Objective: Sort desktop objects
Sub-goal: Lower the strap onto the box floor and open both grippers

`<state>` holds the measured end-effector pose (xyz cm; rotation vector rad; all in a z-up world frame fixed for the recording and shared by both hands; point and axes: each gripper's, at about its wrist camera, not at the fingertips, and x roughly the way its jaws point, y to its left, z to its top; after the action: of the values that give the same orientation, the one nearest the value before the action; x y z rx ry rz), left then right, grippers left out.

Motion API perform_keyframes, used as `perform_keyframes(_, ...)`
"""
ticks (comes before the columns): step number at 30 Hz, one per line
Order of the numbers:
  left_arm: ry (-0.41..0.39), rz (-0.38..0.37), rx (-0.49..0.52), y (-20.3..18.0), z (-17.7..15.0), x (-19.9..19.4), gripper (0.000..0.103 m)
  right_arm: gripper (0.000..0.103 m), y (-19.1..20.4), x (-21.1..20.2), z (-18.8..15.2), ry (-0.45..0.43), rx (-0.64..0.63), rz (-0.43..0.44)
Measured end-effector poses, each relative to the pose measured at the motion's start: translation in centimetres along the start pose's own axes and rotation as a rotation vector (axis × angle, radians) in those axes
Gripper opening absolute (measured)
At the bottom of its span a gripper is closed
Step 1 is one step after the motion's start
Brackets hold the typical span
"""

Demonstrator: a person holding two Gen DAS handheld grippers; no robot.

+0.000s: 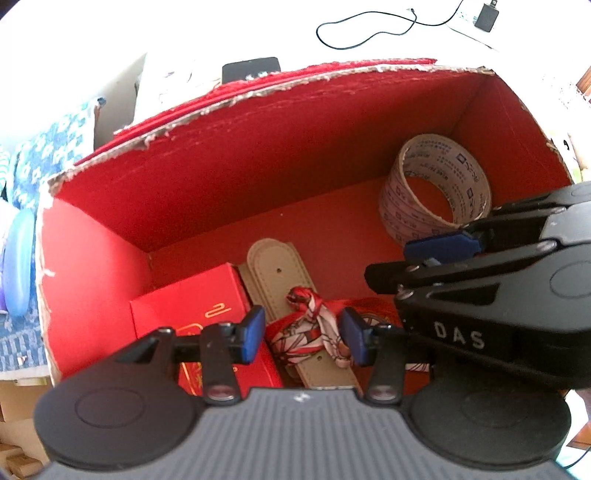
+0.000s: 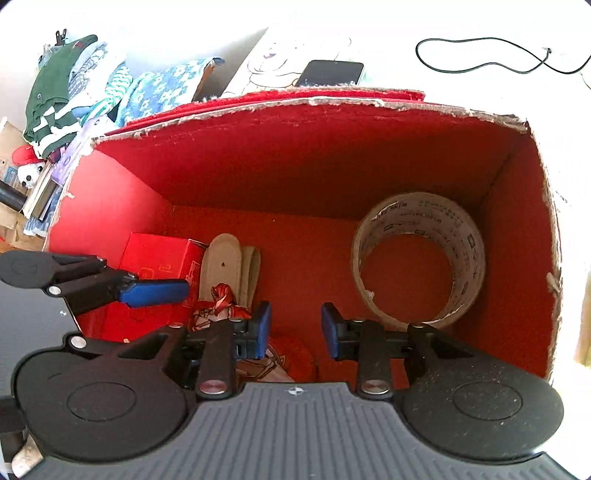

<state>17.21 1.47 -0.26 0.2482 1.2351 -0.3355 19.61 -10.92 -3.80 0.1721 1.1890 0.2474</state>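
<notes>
A big red cardboard box (image 1: 258, 166) (image 2: 295, 158) with torn edges holds a roll of printed tape (image 1: 395, 206) (image 2: 469, 251), a small red gift box (image 1: 195, 299) (image 2: 159, 254), a beige leather strap (image 1: 273, 266) (image 2: 221, 258) and a knotted red-and-white scarf (image 1: 306, 325) (image 2: 225, 299) lying on the strap. My left gripper (image 1: 303, 334) points down into the box, open, with the scarf showing below the gap between its blue pads. My right gripper (image 2: 295, 330) (image 1: 413, 262) hangs open beside the tape roll, with only the box floor between its pads.
Behind the box lie a black phone (image 1: 251, 68) (image 2: 330, 74) and a black cable (image 1: 369, 33) (image 2: 498, 62) with a charger plug (image 1: 487, 16). Blue patterned cloth (image 1: 55, 147) (image 2: 162, 88) and a heap of clothes (image 2: 55, 92) sit to the left.
</notes>
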Motion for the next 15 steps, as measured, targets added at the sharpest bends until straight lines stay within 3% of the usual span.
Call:
perform_keyframes(11,-0.012,0.023,0.013,-0.4,-0.1,-0.6,0.051,0.031,-0.5,-0.1,-0.6,-0.020,0.050,-0.013)
perform_keyframes(13,-0.023,0.036,0.002,-0.6,-0.2,-0.9,0.053,0.031,-0.7,-0.3,-0.9,-0.023,0.070,-0.006)
perform_keyframes(15,-0.040,0.072,0.003,-1.5,-0.5,-1.2,0.062,0.031,-0.9,-0.4,-0.9,-0.026,0.092,-0.002)
